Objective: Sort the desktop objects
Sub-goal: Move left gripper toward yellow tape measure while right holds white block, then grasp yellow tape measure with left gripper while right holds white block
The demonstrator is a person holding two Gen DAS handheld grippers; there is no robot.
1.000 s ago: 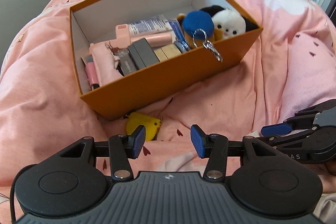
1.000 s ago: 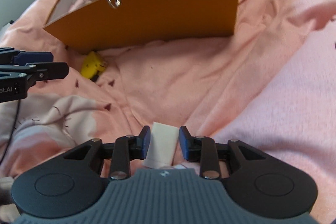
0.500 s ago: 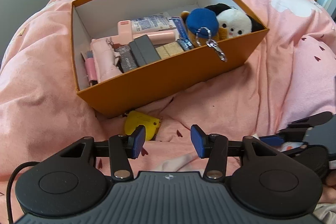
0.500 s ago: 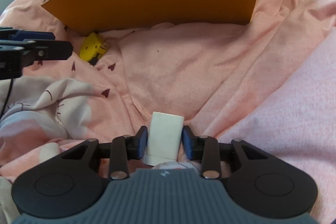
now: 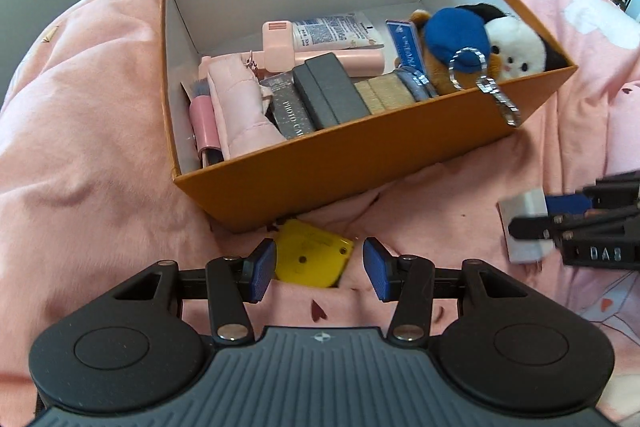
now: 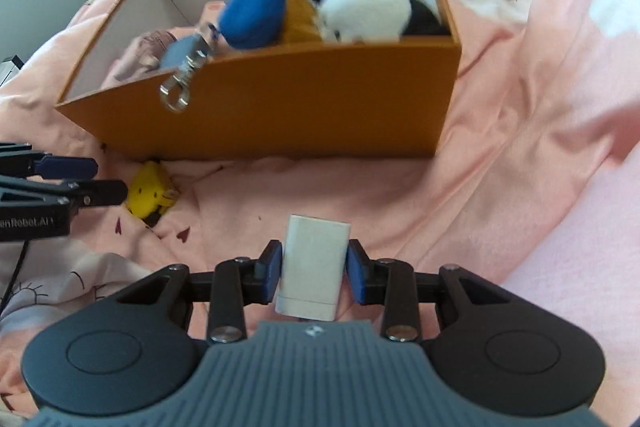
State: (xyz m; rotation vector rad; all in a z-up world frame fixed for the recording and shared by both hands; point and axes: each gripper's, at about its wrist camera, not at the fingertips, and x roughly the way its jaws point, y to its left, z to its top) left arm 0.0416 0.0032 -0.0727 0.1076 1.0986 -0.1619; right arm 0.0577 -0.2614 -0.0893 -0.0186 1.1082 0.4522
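1. A pink quilt [image 5: 100, 155] covers the whole surface, creased around everything on it.
2. An orange box [image 5: 360, 163] sits on the quilt at the far centre, open-topped, white inside, packed with small items.
3. At the box's right end lie a blue plush ball [image 5: 456, 35] and a black-and-white plush toy [image 5: 516, 47]; a metal key ring [image 5: 500, 99] hangs over the near wall.
4. The left gripper [image 5: 320, 269] hovers with jaws spread apart, gripping nothing, a yellow tape measure [image 5: 312, 255] lying on the quilt between and just beyond its fingertips, against the box's near wall.
5. The right gripper [image 6: 314, 269], near right, clamps a white rectangular block [image 6: 314, 263] upright between both pads, clear of the box.
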